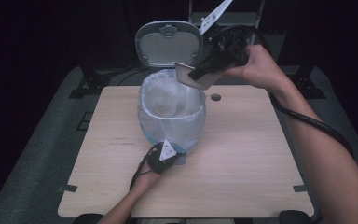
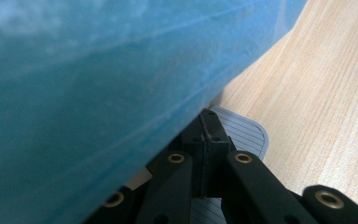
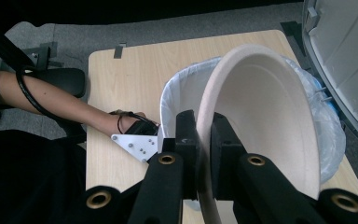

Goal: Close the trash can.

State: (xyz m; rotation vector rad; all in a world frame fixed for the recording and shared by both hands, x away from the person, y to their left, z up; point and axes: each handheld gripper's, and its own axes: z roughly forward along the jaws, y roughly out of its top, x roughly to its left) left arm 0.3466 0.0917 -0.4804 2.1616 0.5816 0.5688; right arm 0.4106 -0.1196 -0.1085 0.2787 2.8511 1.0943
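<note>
A blue pedal bin lined with a white bag stands mid-table, its grey lid raised upright. My right gripper is shut on the rim of a pale paper bowl, tilted on edge over the bin's back right rim. In the right gripper view the bowl is pinched between the jaws of that gripper, above the bag. My left gripper is shut at the bin's front base. In the left gripper view its tips rest on the grey ribbed pedal, beside the blue wall.
The wooden table has a round hole behind the bin on the right. Dark stand legs and cables lie on the grey floor beyond the far edge. Black tape tabs mark the table's front corners.
</note>
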